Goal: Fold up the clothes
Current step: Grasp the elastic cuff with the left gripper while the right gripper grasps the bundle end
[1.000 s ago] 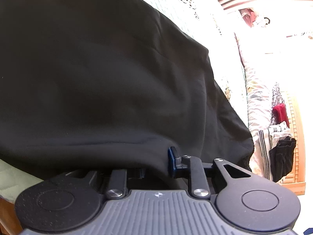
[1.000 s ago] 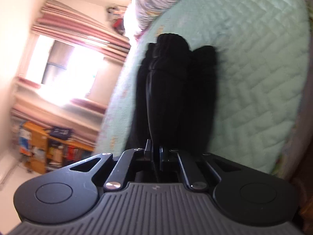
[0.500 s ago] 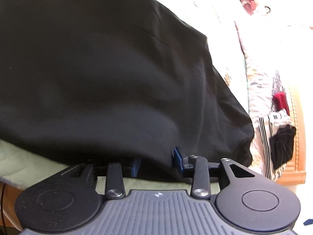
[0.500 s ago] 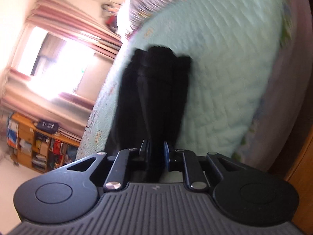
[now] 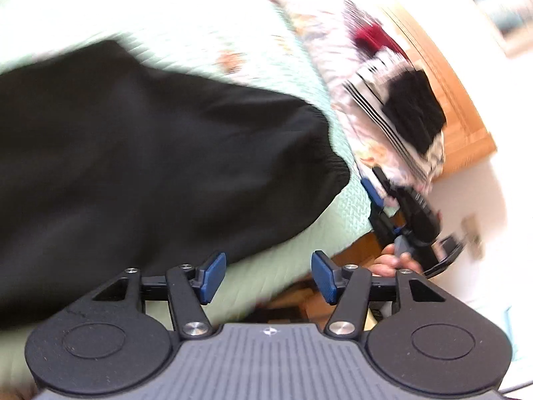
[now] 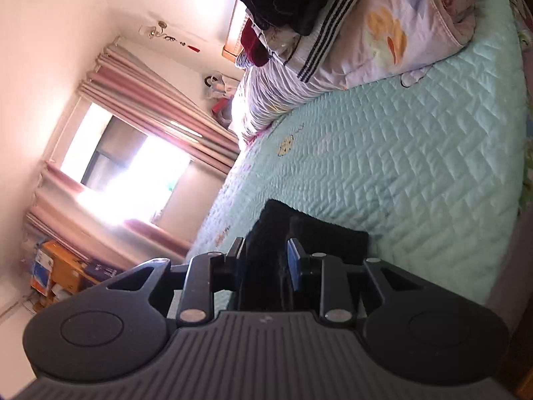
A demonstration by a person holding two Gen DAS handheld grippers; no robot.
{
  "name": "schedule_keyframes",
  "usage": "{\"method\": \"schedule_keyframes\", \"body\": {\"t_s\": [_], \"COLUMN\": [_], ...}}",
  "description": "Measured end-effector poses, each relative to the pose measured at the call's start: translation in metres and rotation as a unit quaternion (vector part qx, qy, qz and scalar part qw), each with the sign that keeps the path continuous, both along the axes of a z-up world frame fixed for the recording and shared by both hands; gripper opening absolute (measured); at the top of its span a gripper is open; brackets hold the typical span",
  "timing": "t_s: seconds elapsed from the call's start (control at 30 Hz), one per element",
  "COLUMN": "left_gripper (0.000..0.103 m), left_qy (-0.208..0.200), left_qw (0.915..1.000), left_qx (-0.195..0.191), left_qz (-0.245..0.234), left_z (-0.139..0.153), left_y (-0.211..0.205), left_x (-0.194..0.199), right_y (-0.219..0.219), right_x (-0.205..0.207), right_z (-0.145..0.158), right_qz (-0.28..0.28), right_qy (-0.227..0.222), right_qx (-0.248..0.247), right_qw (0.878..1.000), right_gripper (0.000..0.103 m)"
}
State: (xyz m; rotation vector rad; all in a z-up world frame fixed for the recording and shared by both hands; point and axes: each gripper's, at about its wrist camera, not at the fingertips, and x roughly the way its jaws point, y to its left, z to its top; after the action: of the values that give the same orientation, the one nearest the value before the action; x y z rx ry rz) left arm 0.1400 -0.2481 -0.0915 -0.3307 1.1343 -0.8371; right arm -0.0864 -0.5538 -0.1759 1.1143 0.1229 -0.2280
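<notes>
My left gripper (image 5: 268, 276) is opening, nothing between its blue pads (image 5: 213, 275), hanging over the near edge of the mint quilt (image 5: 273, 276). The black garment (image 5: 140, 166) lies on that quilt just beyond the left pad, its gathered hem toward the bed corner. My right gripper (image 6: 265, 260) is opening too, a fold of black garment (image 6: 299, 236) between its fingers; contact I cannot tell. Beyond it the quilt (image 6: 399, 153) runs bare up to the floral pillows (image 6: 393, 36).

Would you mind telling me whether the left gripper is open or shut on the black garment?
Open, and opening further: the left gripper shows a clear gap between its blue pads, and the black garment lies free on the bed.
</notes>
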Motion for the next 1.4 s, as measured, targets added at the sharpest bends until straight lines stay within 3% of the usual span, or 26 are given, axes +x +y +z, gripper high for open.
{"method": "schedule_keyframes", "body": {"t_s": [0.07,0.13,0.2,0.27,0.33,0.37,0.47,0.53,0.6,0.67,0.73,0.8,0.9,1.0,1.07,1.2,1.33,1.4], "left_gripper": [0.062,0.062,0.062,0.062,0.063,0.062,0.042,0.035,0.003,0.003,0.003,0.003,0.003,0.003,0.003,0.003,0.003,0.003], "left_qy": [-0.03,-0.04,-0.034,-0.024,-0.028,-0.021,-0.029,-0.018,-0.005,0.025,0.038,0.024,0.01,0.012,0.012,-0.002,-0.018,-0.02], "left_qw": [0.9991,0.998,0.9983,0.997,0.9977,0.9969,0.9943,0.9948,0.995,0.9964,0.9966,0.9959,0.9948,0.9952,0.9952,0.9932,0.9902,0.9896], "left_qx": [0.015,0.017,0.002,-0.013,0.026,0.05,0.073,0.076,0.083,0.07,0.064,0.076,0.087,0.082,0.081,0.098,0.116,0.118], "left_qz": [-0.024,-0.047,-0.048,-0.072,-0.056,-0.057,-0.071,-0.066,-0.055,-0.04,-0.034,-0.042,-0.05,-0.052,-0.053,-0.062,-0.077,-0.079], "left_z": [0.0,-0.003,-0.011,-0.024,-0.044,-0.057,-0.08,-0.083,-0.087,-0.094,-0.095,-0.092,-0.089,-0.089,-0.089,-0.084,-0.08,-0.079], "left_y": [-0.049,-0.099,-0.138,-0.173,-0.189,-0.193,-0.193,-0.187,-0.182,-0.174,-0.172,-0.175,-0.178,-0.175,-0.175,-0.177,-0.183,-0.184], "left_x": [0.017,0.033,0.044,0.05,0.054,0.056,0.058,0.062,0.067,0.075,0.077,0.073,0.07,0.069,0.07,0.065,0.064,0.064], "right_y": [-0.02,-0.042,-0.068,-0.096,-0.117,-0.12,-0.119,-0.122,-0.126,-0.126,-0.125,-0.125,-0.118,-0.11,-0.105,-0.095,-0.067,-0.056], "right_x": [0.01,0.021,0.039,0.053,0.068,0.076,0.104,0.12,0.136,0.149,0.16,0.167,0.174,0.181,0.188,0.209,0.221,0.226], "right_z": [0.013,0.029,0.038,0.03,0.02,0.018,0.018,0.015,0.009,-0.002,-0.012,-0.024,-0.032,-0.028,-0.025,-0.013,0.032,0.048], "right_qz": [0.014,0.027,0.084,0.121,0.159,0.167,0.206,0.242,0.3,0.351,0.37,0.371,0.372,0.395,0.406,0.413,0.474,0.495], "right_qy": [0.014,0.041,0.059,0.051,0.059,0.087,0.162,0.17,0.147,0.119,0.123,0.132,0.126,0.111,0.107,0.123,0.085,0.097], "right_qx": [-0.011,-0.057,-0.075,-0.027,0.001,-0.023,-0.131,-0.153,-0.122,-0.053,0.019,0.087,0.122,0.131,0.131,0.116,0.034,-0.011], "right_qw": [1.0,0.997,0.992,0.991,0.986,0.982,0.956,0.943,0.934,0.927,0.921,0.915,0.912,0.903,0.898,0.895,0.876,0.863], "right_gripper": [0.03,0.031,0.035,0.059,0.066,0.066,0.066,0.066,0.066,0.066,0.069,0.074,0.078,0.083,0.092,0.093,0.096,0.096]}}
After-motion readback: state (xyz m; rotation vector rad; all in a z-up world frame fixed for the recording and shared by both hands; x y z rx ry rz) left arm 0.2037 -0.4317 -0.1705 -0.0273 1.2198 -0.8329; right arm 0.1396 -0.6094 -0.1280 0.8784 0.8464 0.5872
